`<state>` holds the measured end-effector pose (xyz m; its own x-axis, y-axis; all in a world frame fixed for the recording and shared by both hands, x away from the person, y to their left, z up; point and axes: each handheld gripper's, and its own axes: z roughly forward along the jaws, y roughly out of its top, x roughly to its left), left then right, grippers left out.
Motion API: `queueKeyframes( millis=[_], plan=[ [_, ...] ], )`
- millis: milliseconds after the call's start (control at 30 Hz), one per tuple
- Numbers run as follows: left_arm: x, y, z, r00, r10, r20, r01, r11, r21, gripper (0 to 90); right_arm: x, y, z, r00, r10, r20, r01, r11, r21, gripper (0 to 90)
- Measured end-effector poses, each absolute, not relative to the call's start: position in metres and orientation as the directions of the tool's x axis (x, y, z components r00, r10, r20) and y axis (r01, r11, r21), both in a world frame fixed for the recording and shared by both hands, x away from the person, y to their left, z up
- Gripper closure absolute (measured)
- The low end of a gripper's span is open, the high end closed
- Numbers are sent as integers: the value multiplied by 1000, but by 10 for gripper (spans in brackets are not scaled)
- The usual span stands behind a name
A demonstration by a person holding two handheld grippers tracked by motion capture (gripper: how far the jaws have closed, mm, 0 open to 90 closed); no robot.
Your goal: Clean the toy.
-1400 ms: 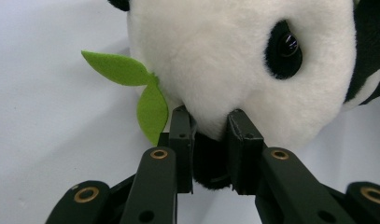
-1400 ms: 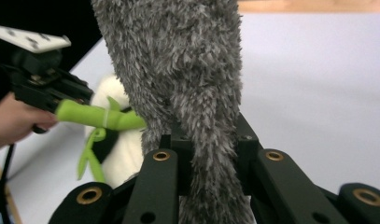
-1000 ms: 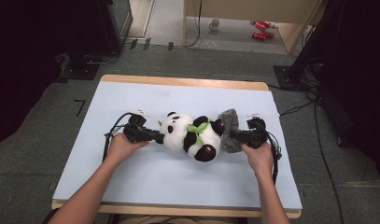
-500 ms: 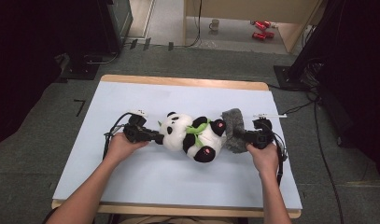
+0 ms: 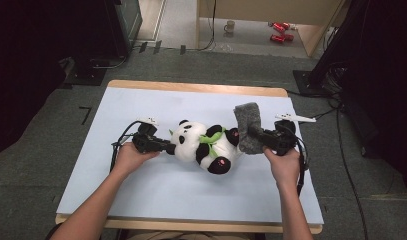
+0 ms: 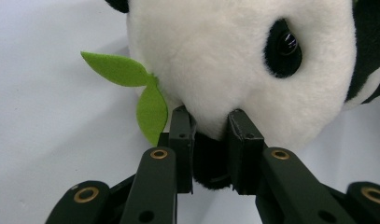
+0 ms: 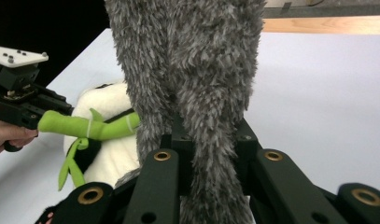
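The left gripper (image 6: pixel 210 140) had its fingers clamped on the plush panda's (image 5: pixel 203 145) ear; the right gripper (image 7: pixel 211 154) pinched the grey furry cloth (image 5: pixel 247 127). Pulling could slip either hold.

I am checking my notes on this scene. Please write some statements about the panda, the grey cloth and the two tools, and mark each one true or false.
1. The left tool is closed on a dark part of the panda toy below its white face. True.
2. The right tool is open and holds nothing. False: it is shut on the grey fuzzy cloth.
3. The panda carries a green bamboo stalk. True.
4. The panda stands upright on the table. False: it lies on the table.
5. The grey cloth lies over the panda's face. False: it is at the panda's other end, by the right tool.
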<state>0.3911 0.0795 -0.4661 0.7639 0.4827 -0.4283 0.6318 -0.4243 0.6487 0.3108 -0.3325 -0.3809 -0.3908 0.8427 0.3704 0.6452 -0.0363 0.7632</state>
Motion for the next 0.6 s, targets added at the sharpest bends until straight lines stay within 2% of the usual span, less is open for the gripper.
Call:
queueKeyframes(
  millis=[133,367,600],
  plan=[
    [391,79,-466,765,482,-428,631,-424,650,747,316,-313,-392,-405,848,342,665,17,747,776],
    [392,80,-466,754,480,-448,643,-400,654,747,320,-316,-412,-374,874,310,703,49,710,777],
    [394,80,-466,752,479,-453,647,-400,649,745,323,-326,-436,-320,869,378,753,-9,658,777]
  ],
)
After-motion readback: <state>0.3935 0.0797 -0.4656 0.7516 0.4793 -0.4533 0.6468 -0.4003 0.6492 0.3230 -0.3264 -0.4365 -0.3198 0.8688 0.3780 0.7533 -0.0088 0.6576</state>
